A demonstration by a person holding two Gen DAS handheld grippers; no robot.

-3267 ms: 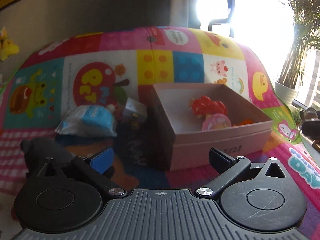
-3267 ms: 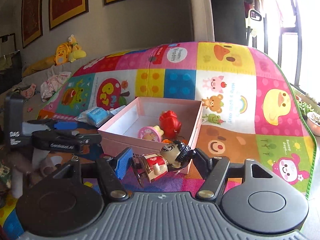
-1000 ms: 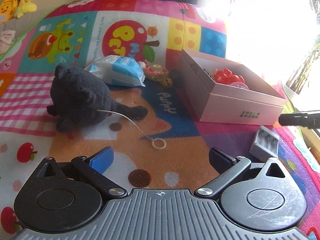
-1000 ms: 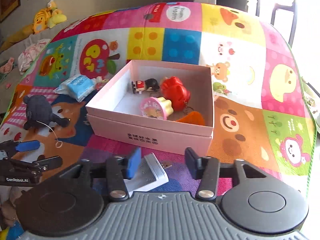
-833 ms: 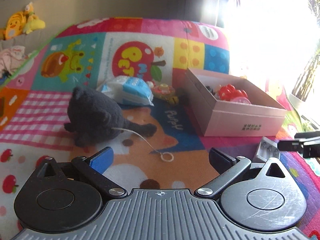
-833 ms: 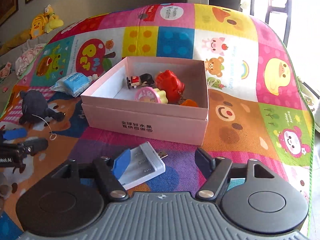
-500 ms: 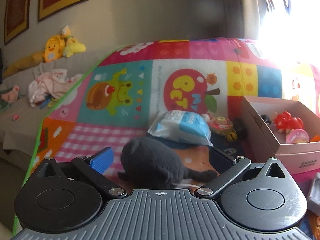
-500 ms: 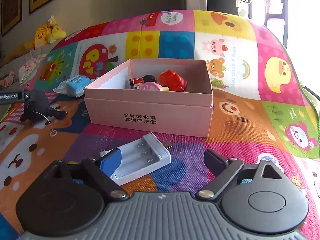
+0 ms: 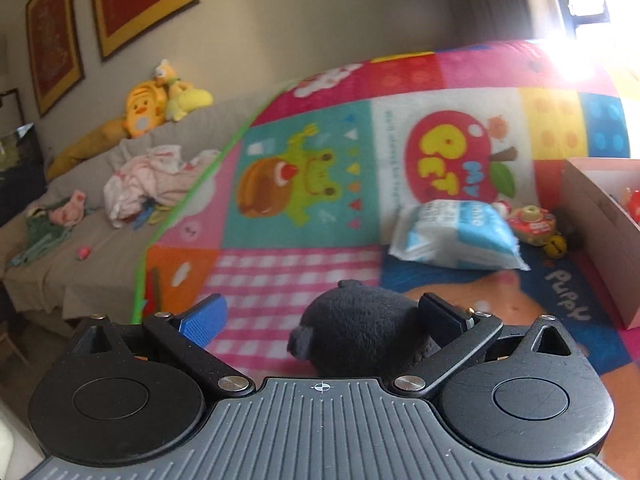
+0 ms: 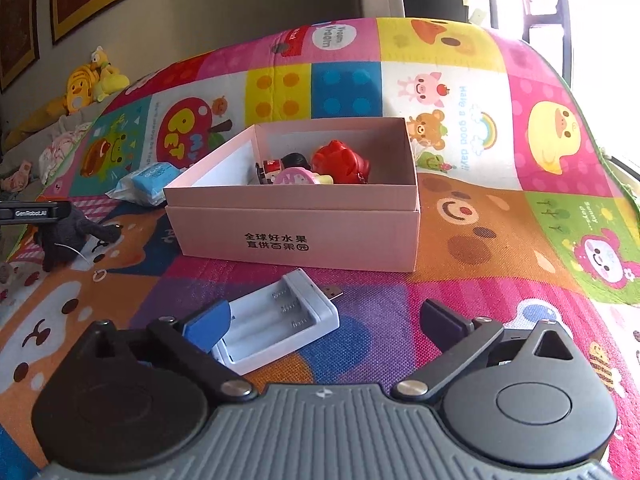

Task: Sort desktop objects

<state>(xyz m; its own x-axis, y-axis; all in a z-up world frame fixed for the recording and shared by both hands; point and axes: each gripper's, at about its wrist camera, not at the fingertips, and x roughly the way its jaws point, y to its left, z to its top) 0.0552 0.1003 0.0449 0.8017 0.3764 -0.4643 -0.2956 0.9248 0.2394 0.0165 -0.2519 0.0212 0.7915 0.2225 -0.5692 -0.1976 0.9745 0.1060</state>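
Observation:
A black plush toy (image 9: pixel 360 332) lies on the colourful play mat between the fingers of my left gripper (image 9: pixel 320 318), close to the right finger; the jaws are open and not closed on it. It also shows far left in the right wrist view (image 10: pixel 66 236). My right gripper (image 10: pixel 324 320) is open over a white battery charger (image 10: pixel 280 324) that lies on the mat by its left finger. A pink cardboard box (image 10: pixel 296 232) behind it holds a red toy (image 10: pixel 340 162), a small figure (image 10: pixel 280 166) and a pink round toy (image 10: pixel 294 178).
A blue-and-white tissue pack (image 9: pixel 456 236) and a small red-and-yellow toy (image 9: pixel 534 226) lie left of the box (image 9: pixel 600 232). A grey sofa (image 9: pixel 80 248) with clothes and yellow plush toys (image 9: pixel 160 96) borders the mat's left edge.
My left gripper has come down and forward around the black plush toy. My right gripper has moved closer to the battery charger, still open.

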